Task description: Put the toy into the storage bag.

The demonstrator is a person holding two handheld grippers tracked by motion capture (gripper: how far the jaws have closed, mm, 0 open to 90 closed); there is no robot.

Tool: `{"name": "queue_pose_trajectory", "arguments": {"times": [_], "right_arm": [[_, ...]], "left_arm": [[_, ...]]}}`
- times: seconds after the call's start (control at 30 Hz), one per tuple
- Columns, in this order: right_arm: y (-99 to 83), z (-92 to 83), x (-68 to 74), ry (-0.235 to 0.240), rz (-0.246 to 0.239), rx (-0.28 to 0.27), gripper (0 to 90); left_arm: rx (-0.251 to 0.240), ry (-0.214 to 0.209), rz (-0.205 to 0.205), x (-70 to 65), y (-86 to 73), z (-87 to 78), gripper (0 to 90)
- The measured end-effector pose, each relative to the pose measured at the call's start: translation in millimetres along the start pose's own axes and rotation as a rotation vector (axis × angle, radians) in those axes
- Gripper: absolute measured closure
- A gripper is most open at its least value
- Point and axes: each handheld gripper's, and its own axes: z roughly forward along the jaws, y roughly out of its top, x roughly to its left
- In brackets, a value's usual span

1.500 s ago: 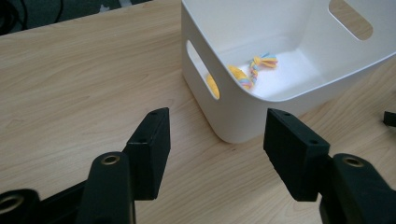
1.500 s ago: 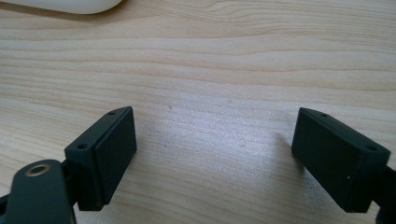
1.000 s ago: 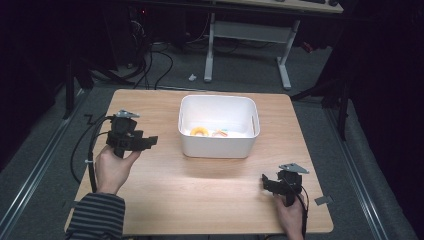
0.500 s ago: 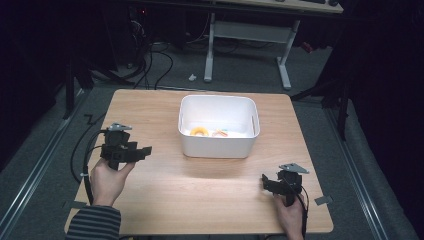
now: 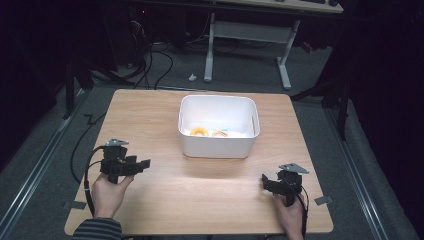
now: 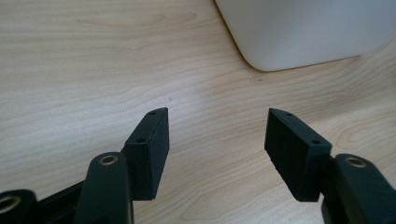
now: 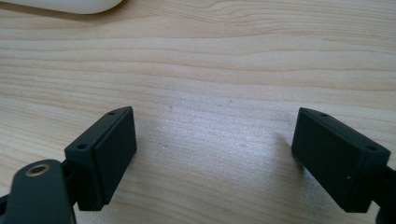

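Observation:
A white rectangular bin (image 5: pixel 218 149) stands on the wooden table (image 5: pixel 210 200) toward the back middle. Inside it lie a yellow ring-shaped item (image 5: pixel 200 131) and a small pale orange item (image 5: pixel 219 133). My left gripper (image 5: pixel 144 163) is held low over the table's left side, open, with nothing between its jaws; the left gripper view shows the bin's rounded corner (image 6: pixel 299 32) ahead of the gripper (image 6: pixel 217 123). My right gripper (image 5: pixel 264 182) rests near the front right, open and empty, with bare wood between its jaws (image 7: pixel 215 126).
A strip of the bin's bottom edge (image 7: pixel 70 5) shows at the top left of the right gripper view. A black cable (image 5: pixel 86 175) loops off the table's left edge. Desk legs (image 5: pixel 285 65) and cables stand on the dark floor behind. Tape marks (image 5: pixel 322 200) sit at the front corners.
The left hand and gripper have drawn back toward the front left of the table, away from the bin. The right gripper has stayed in place.

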Motion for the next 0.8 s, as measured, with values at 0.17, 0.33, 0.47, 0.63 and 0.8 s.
{"name": "queue_pose_trajectory", "arguments": {"times": [0.17, 0.33, 0.47, 0.63, 0.8], "right_arm": [[0.0, 0.0, 0.0, 0.000, 0.000, 0.000, 13.8], [0.0, 0.0, -0.1, 0.001, -0.003, -0.001, 13.8], [0.0, 0.0, -0.1, 0.001, -0.003, 0.000, 13.8], [0.0, 0.0, -0.1, 0.001, -0.003, -0.001, 13.8], [0.0, 0.1, 0.0, 0.001, -0.003, -0.001, 13.8]], "left_arm": [[0.016, -0.005, -0.020, 3.4, -15.6, 12.6, 40.2], [0.004, 0.034, -0.004, 3.8, -32.3, 28.4, 40.2], [0.013, 0.079, 0.019, 3.7, -43.0, 41.8, 40.2], [0.008, 0.137, 0.055, 3.2, -54.7, 56.1, 39.9], [-0.084, 0.142, 0.076, 3.1, -66.6, 60.9, 33.6]]}}
